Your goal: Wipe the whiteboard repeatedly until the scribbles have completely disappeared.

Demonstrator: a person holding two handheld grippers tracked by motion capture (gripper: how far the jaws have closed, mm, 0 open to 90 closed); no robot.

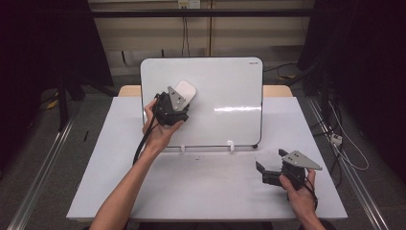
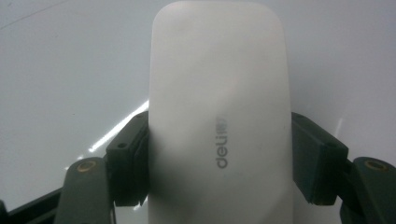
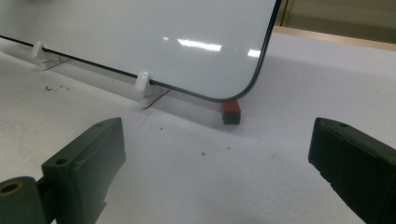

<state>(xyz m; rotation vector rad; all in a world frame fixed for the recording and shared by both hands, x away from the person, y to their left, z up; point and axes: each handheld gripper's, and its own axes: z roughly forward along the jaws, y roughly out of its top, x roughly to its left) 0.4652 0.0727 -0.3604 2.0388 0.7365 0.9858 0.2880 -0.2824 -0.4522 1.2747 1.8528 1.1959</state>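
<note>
A white eraser is clamped between the jaws of the left gripper and pressed against the whiteboard, left of centre in the high view. The right gripper is held at the lower right over the table, jaws wide apart. A small red-and-black block is seen under the whiteboard's corner.

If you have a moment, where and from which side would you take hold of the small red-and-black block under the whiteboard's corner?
Grip the small red-and-black block across its two short vertical sides, coming in low from the table's open front. The white glossy whiteboard leans right over it, blocking any approach from above. The open right tongs already face it.
</note>
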